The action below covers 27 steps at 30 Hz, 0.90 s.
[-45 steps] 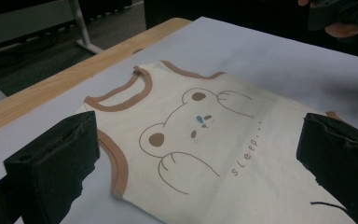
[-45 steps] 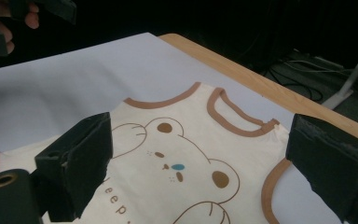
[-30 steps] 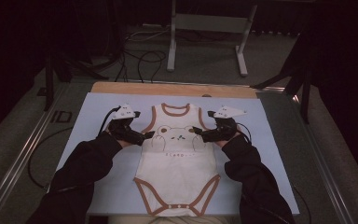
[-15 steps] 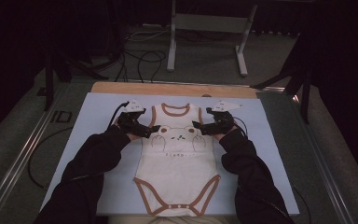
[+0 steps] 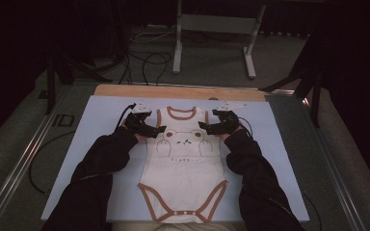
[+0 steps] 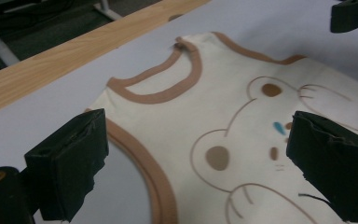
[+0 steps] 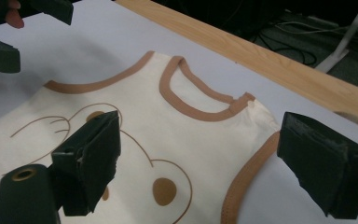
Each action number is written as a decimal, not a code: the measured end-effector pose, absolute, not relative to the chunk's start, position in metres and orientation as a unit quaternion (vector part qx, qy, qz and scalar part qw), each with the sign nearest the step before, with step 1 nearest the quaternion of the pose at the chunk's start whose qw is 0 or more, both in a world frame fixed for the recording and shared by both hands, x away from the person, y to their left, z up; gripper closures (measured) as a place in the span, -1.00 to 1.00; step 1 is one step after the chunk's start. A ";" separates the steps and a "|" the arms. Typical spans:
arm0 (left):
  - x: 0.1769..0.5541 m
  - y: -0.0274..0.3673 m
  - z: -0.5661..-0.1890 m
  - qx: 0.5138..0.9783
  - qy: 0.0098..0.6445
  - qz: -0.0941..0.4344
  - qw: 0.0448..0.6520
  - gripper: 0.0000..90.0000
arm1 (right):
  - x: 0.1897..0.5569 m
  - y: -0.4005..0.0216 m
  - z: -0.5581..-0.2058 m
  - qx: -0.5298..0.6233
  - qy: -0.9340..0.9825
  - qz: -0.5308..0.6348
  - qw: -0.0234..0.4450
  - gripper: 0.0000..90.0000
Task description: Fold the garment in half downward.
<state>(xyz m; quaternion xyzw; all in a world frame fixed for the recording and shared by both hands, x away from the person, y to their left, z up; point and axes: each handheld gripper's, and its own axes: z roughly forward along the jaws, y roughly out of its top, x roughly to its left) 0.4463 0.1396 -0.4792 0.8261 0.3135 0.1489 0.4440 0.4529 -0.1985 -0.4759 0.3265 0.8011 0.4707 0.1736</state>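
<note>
1. The baby bodysuit (image 5: 183,163) lies flat, face up, on the pale blue sheet (image 5: 101,115) that covers my counter (image 5: 173,90). Its neck opening points away from me and its snap end is toward me.
2. Its front shows a bear drawing (image 6: 242,149), and brown trim runs round the neck and both armholes.
3. My left tool (image 5: 155,130) sits at the bodysuit's left armhole, up by the shoulder. Its jaws are released and have just been narrowing a little. In the left gripper view one pad (image 6: 70,163) is over the sheet just outside the brown trim and the other (image 6: 335,168) is over the bear drawing, so the armhole edge lies between them unpinched.
4. My right tool (image 5: 207,128) mirrors it at the right armhole, jaws likewise released. In the right gripper view one pad (image 7: 91,161) is over the cream cloth and the other (image 7: 326,163) is outside the trim, over the sheet.
5. Whether the pads touch the cloth I cannot tell.
</note>
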 end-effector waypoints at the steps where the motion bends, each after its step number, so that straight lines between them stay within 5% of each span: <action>1: 0.448 0.140 -0.481 0.825 0.315 0.149 0.444 -0.83 | 0.454 -0.199 -0.477 0.328 0.801 0.471 0.172 -0.71; 16: 0.472 0.141 -0.496 0.823 0.338 0.147 0.433 -0.69 | 0.477 -0.193 -0.494 0.340 0.810 0.448 0.167 -0.68; 27: 0.489 0.136 -0.511 0.825 0.356 0.145 0.414 -0.63 | 0.490 -0.199 -0.504 0.356 0.811 0.431 0.172 -0.47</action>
